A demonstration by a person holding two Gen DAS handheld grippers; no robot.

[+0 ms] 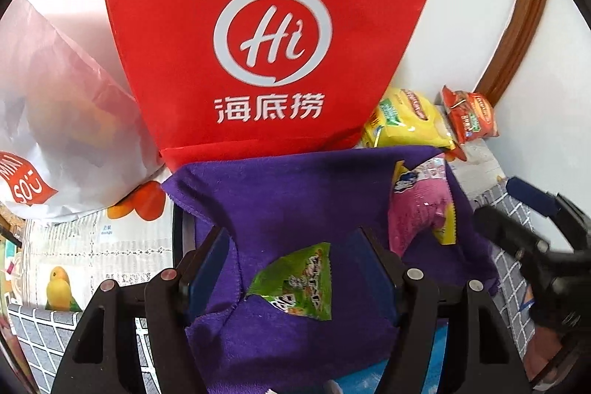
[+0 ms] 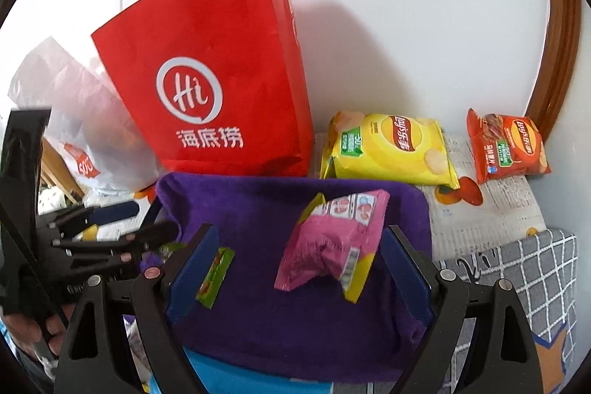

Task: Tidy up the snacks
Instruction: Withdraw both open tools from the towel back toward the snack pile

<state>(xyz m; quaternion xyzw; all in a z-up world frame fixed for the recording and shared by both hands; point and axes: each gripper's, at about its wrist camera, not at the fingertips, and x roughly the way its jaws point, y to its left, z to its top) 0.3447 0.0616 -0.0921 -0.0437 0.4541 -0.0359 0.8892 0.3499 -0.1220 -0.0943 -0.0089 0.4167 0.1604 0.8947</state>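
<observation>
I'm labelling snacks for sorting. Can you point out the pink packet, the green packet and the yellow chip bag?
pink packet [image 2: 328, 239]: right wrist view, on its crumpled pink middle.
green packet [image 1: 295, 283]: left wrist view, on its printed front.
yellow chip bag [image 2: 391, 150]: right wrist view, on its front by the logo.

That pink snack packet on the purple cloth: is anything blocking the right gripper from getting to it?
Nothing visible does. The pink packet lies bare on the purple cloth, between the right gripper's open fingers.
</observation>
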